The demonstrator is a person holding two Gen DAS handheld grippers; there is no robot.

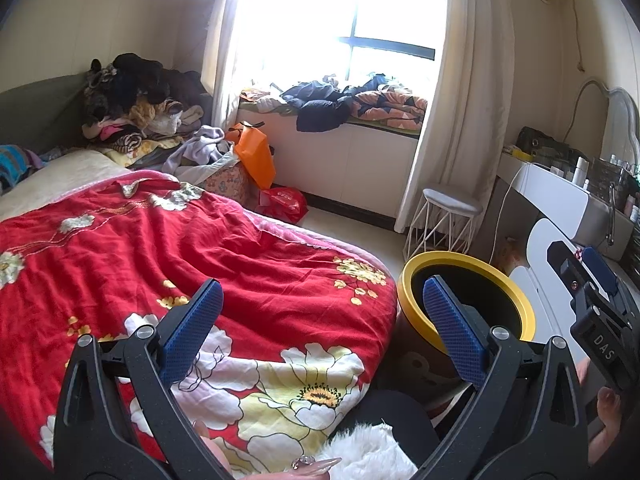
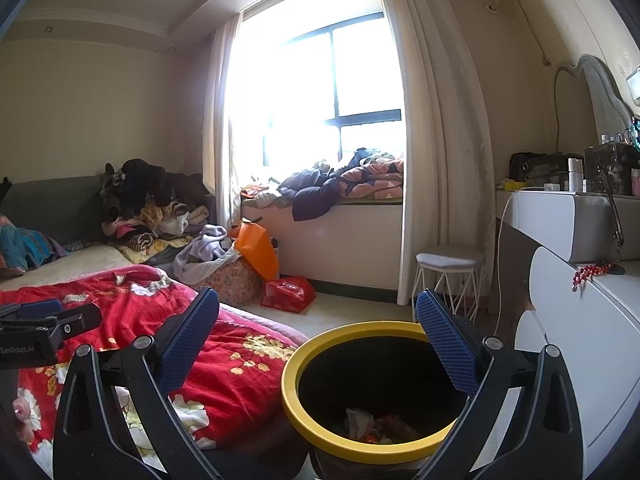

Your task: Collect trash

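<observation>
Both claws, left claw (image 1: 322, 322) and right claw (image 2: 318, 338), gape empty; we'd pinch that light, crumpled trash (image 2: 374, 426) at six o'clock in the bin (image 2: 298, 354) gently by a fold.

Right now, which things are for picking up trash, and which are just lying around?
For the job:
yellow-rimmed trash bin
crumpled trash inside it
left tongs, open
right tongs, open

Just lying about:
red floral quilt
clothes pile
orange bag
white stool
</observation>
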